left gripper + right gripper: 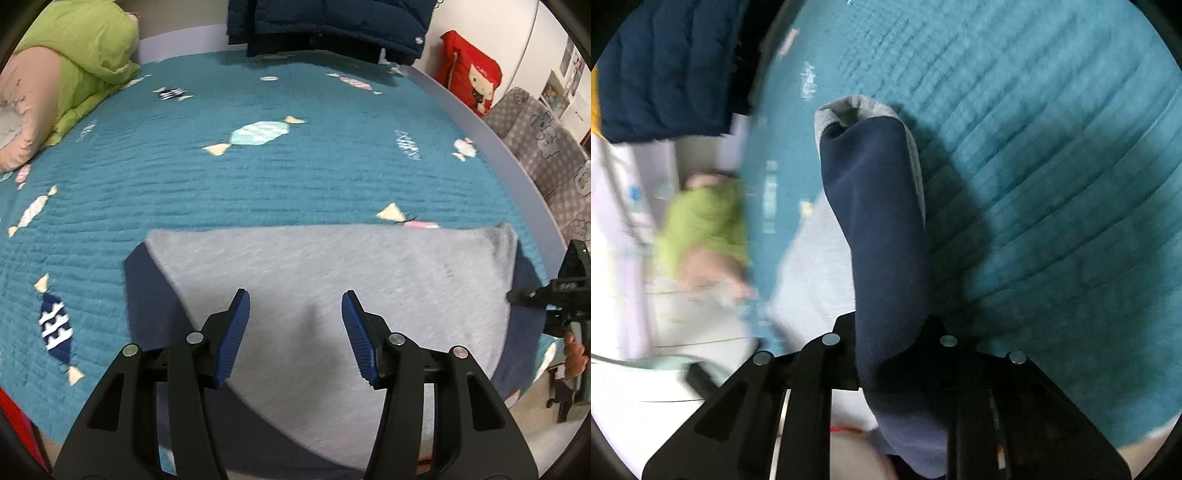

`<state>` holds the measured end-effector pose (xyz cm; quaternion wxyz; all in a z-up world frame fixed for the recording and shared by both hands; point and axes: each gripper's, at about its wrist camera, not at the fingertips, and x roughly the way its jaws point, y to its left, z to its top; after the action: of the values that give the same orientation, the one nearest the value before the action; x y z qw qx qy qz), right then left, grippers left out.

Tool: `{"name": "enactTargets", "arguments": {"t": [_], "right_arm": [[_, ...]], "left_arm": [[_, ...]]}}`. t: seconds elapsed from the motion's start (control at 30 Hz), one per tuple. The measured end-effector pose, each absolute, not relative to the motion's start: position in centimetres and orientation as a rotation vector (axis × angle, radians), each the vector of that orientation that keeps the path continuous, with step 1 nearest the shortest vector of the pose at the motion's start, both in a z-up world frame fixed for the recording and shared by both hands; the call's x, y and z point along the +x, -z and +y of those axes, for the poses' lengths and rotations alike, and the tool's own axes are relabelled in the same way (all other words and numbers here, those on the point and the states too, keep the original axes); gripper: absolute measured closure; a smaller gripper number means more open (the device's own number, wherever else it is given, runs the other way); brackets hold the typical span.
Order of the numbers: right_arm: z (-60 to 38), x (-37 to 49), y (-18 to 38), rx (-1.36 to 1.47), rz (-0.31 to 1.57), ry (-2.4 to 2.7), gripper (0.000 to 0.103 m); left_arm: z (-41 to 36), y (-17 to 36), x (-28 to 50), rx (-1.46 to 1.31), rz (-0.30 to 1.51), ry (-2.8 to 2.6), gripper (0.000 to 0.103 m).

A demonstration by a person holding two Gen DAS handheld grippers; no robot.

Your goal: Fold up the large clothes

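Note:
A grey and navy garment (332, 280) lies folded on the teal bedspread (207, 177), grey side up with navy edges at left and right. My left gripper (295, 306) hovers open and empty just above its near part. My right gripper (546, 295) shows at the garment's right edge. In the right wrist view that gripper (890, 332) is shut on a navy sleeve (879, 229) with a grey cuff (849, 107), lifted above the bedspread (1052, 184). Its pads are hidden by the cloth.
A green and pink duvet (62, 74) lies at the bed's far left. A dark blue jacket (332, 26) hangs at the head of the bed. A red cushion (469, 74) and a grey checked sofa (546, 147) stand to the right beyond the bed's edge.

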<state>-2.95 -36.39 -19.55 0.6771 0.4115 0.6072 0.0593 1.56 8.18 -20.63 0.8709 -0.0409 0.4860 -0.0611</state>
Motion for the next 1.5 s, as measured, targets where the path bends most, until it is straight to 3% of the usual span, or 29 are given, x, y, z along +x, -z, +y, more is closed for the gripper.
{"name": "enactTargets", "arguments": {"t": [0.3, 0.37, 0.43, 0.53, 0.67, 0.8, 1.03, 1.2, 1.4, 1.5], "right_arm": [[-33.2, -0.9, 21.0, 0.783, 1.425, -0.009, 0.086], [-32.2, 0.0, 20.6, 0.746, 1.419, 0.003, 0.086], [-30.5, 1.4, 20.4, 0.723, 1.417, 0.016, 0.085], [-30.6, 1.3, 20.7, 0.724, 1.416, 0.03, 0.084], [-31.1, 1.4, 21.0, 0.741, 1.411, 0.028, 0.083], [-33.3, -0.8, 20.7, 0.784, 1.413, -0.002, 0.082], [-34.2, -1.7, 20.1, 0.765, 1.42, -0.008, 0.081], [-33.9, -1.3, 20.2, 0.732, 1.431, -0.024, 0.078], [-33.8, -1.2, 20.0, 0.712, 1.448, -0.039, 0.079], [-33.5, -1.3, 20.2, 0.713, 1.432, -0.038, 0.076]], "left_arm": [[2.2, 20.1, 6.9, -0.119, 1.072, 0.267, 0.051], [1.1, 20.4, 8.7, -0.13, 1.131, 0.275, 0.075], [0.3, 20.8, 10.3, -0.139, 1.181, 0.29, 0.093], [-0.7, 21.9, 13.1, -0.131, 1.258, 0.257, 0.103], [-1.5, 23.8, 16.0, -0.18, 1.362, 0.302, 0.103], [-1.1, 29.8, 18.0, -0.277, 1.547, 0.265, 0.103], [0.0, 26.2, 14.9, -0.228, 1.531, 0.226, 0.103], [-0.2, 30.0, 14.4, -0.215, 1.57, 0.172, 0.103], [-1.6, 26.9, 10.7, -0.091, 1.556, 0.181, 0.103], [-1.6, 29.1, 8.1, -0.055, 1.54, 0.188, 0.103]]}}
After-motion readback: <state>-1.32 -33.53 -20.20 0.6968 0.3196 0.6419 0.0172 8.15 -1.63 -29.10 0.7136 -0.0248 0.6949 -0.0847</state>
